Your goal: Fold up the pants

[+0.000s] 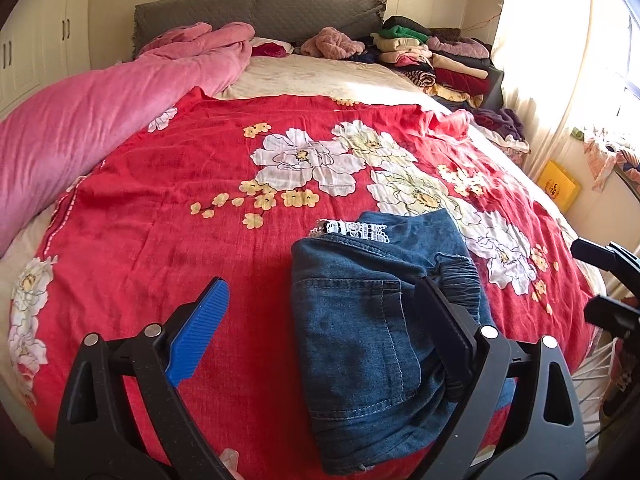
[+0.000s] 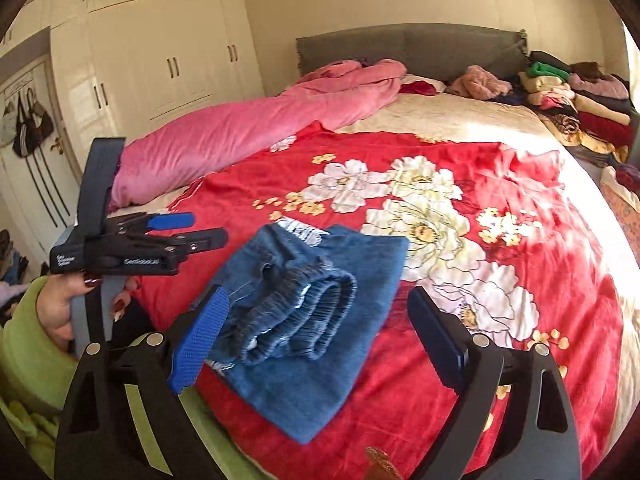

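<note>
Folded blue denim pants lie on the red floral bedspread near the bed's front edge, with the elastic waistband on top and a strip of white lace at the far end. My left gripper is open just above them, its jaws wide and nothing pressed between the pads. The right wrist view shows the same pants with my right gripper open over the waistband, clear of the cloth. The left gripper hangs at the left there, held by a hand in a green sleeve. The right gripper shows at the right edge.
A rolled pink quilt lies along the bed's left side. Stacks of folded clothes fill the far right corner by the grey headboard. A cream wardrobe stands at the left, and a yellow box by the curtain at the right.
</note>
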